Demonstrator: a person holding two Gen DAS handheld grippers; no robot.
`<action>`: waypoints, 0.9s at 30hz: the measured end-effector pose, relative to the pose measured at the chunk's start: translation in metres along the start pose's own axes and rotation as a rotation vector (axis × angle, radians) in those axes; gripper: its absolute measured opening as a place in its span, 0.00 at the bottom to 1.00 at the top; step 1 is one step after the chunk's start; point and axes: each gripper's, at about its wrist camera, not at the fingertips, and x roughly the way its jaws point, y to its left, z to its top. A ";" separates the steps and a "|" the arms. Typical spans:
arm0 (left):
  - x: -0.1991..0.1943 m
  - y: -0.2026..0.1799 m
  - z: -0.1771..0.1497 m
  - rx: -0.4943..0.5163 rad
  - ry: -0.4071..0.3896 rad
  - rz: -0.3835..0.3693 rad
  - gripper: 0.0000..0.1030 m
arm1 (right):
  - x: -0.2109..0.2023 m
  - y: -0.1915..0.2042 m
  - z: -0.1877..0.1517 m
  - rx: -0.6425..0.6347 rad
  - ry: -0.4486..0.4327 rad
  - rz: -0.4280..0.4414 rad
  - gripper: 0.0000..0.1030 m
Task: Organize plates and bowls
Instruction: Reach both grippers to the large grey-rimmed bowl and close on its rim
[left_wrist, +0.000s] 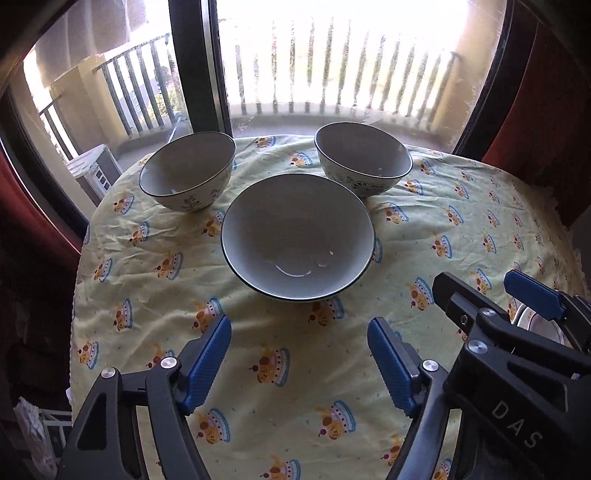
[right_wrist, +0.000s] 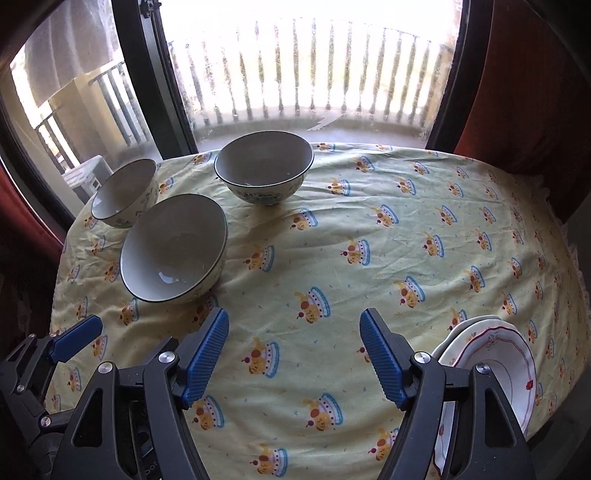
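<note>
Three grey bowls with dark rims stand apart on the yellow patterned tablecloth (left_wrist: 295, 369). In the left wrist view the near bowl (left_wrist: 297, 236) is just ahead of my left gripper (left_wrist: 299, 354), which is open and empty; the far left bowl (left_wrist: 187, 171) and far right bowl (left_wrist: 363, 158) stand behind it. My right gripper (left_wrist: 480, 291) shows at the right. In the right wrist view my right gripper (right_wrist: 294, 350) is open and empty over bare cloth. The bowls are at its left: near (right_wrist: 174, 248), far left (right_wrist: 125, 192), far right (right_wrist: 264, 166). Stacked white plates (right_wrist: 491, 365) lie at its right.
The round table stands against a large window with a dark frame (left_wrist: 199, 62) and a balcony railing beyond. Red curtains (right_wrist: 517, 74) hang at both sides. The table's edge drops off on the left and right. My left gripper (right_wrist: 74, 339) shows at the lower left.
</note>
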 end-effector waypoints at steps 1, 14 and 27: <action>0.003 0.005 0.005 -0.019 0.002 -0.004 0.71 | 0.003 0.004 0.006 -0.004 -0.005 0.019 0.74; 0.055 0.049 0.049 -0.097 0.003 0.028 0.45 | 0.051 0.045 0.058 -0.008 -0.049 0.013 0.67; 0.094 0.057 0.066 -0.071 0.046 -0.012 0.33 | 0.103 0.057 0.066 0.033 0.041 0.014 0.33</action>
